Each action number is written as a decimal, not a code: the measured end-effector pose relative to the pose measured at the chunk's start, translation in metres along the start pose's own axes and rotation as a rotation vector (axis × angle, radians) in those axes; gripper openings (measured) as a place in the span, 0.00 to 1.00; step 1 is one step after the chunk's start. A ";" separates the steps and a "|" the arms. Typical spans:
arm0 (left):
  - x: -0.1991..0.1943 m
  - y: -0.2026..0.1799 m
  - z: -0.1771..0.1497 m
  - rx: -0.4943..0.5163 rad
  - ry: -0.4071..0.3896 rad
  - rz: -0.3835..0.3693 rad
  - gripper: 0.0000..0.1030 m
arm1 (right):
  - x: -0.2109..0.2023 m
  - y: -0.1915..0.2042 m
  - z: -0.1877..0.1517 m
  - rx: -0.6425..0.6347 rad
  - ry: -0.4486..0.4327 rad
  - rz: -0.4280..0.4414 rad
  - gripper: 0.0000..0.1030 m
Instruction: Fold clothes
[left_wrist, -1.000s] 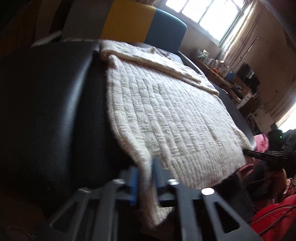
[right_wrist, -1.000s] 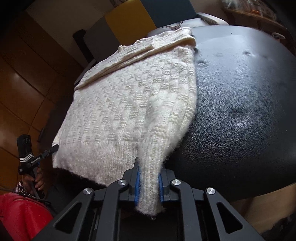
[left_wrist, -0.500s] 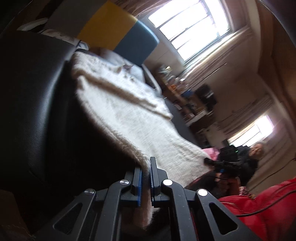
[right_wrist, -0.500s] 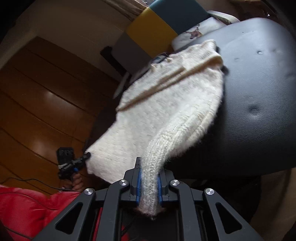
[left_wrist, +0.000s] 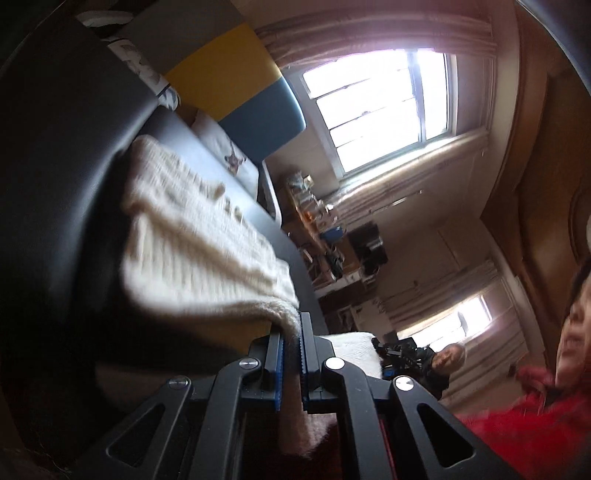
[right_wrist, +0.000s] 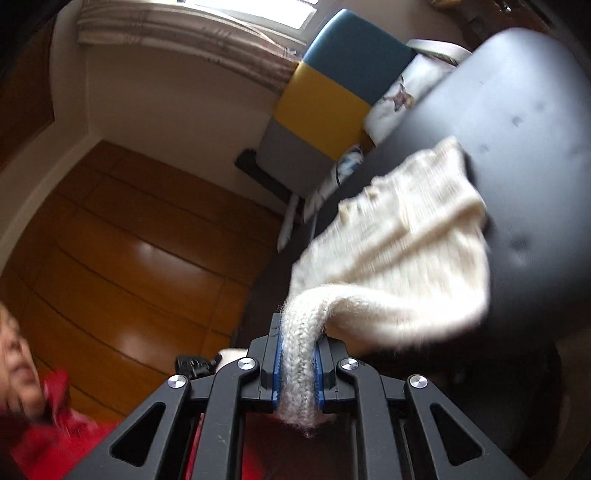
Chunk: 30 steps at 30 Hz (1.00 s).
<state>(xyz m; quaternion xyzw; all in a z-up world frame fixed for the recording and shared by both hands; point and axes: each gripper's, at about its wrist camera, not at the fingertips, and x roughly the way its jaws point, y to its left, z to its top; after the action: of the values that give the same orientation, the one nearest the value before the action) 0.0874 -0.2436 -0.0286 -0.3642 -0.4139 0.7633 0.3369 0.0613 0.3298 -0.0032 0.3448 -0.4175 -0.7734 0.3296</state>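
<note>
Here, lines by what is being seen:

Sweater (left_wrist: 199, 254): a cream knit is being held up at its near edge, while its far part is lying on the black seat (left_wrist: 55, 155); it is shown again from the right wrist (right_wrist: 399, 251).

Left gripper (left_wrist: 291, 354): its jaws are being kept clamped on one near corner of the knit, with a tuft hanging below the pads.

Right gripper (right_wrist: 299, 365): its jaws are being kept clamped on the other near corner, which is bunched into a thick rope of ribbing.

Key relation: the sweater is lying ahead of both grippers, with its long axis running away from them toward the headboard (right_wrist: 328, 96). Neither hand is being shown nearer; each is holding its own corner.

Judged step: a fold of the near hem toward the far end is probably being made, so the two corners are likely needing to travel level, along that axis.

Material: the knit is chunky, ribbed, fuzzy and limp, so sagging between the grips is to be expected. The seat is smooth, tufted and leather-like.

Surroundings: a person in red (left_wrist: 535, 424) is being caught at the frame edge.
</note>
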 end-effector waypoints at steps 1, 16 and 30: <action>0.007 0.003 0.012 -0.011 -0.011 -0.003 0.05 | 0.010 -0.001 0.016 -0.011 -0.009 -0.004 0.13; 0.120 0.094 0.134 -0.276 -0.053 0.105 0.05 | 0.165 -0.095 0.151 0.190 0.033 -0.189 0.13; 0.167 0.154 0.164 -0.673 -0.076 0.081 0.23 | 0.187 -0.143 0.162 0.311 -0.002 -0.274 0.39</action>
<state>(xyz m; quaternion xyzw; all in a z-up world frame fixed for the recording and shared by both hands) -0.1675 -0.2371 -0.1460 -0.4422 -0.6402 0.6096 0.1516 -0.2033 0.3101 -0.1098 0.4443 -0.4816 -0.7375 0.1636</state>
